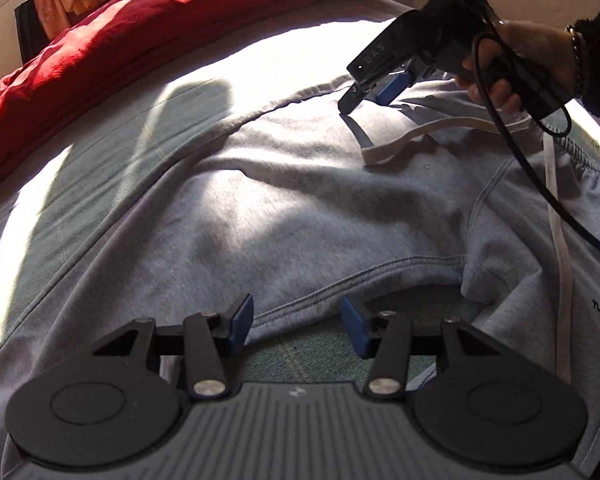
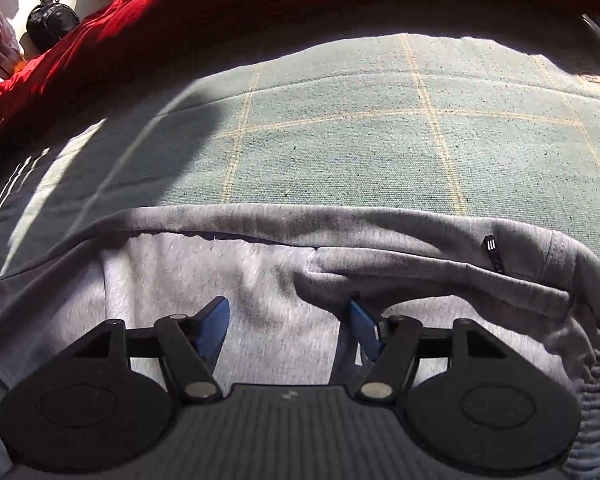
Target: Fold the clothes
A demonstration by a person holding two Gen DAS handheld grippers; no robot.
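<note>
lying flat on a green checked blanket [image 2: 340,120] are grey sweatpants [image 1: 280,200], spread over most of the bed; a red duvet [image 1: 140,20] is bunched along the far edge. the left gripper [image 1: 296,320] hangs over the near edge of the garment, just above a stitched hem, with its 2 blue pads [image 1: 242,322] parted about halfway and nothing between them. the right gripper [image 1: 366,94], held by a hand [image 1: 512,68] in a dark sleeve, points down at the waistband region near the far right part of the blanket, close to the white drawstring [image 1: 396,148]. in its own view the right gripper [image 2: 288,326] stands wide apart over the fabric, empty; whether the tips touch the cloth i cannot tell. a small black tag [image 2: 492,256] sits on a folded edge beside it.
</note>
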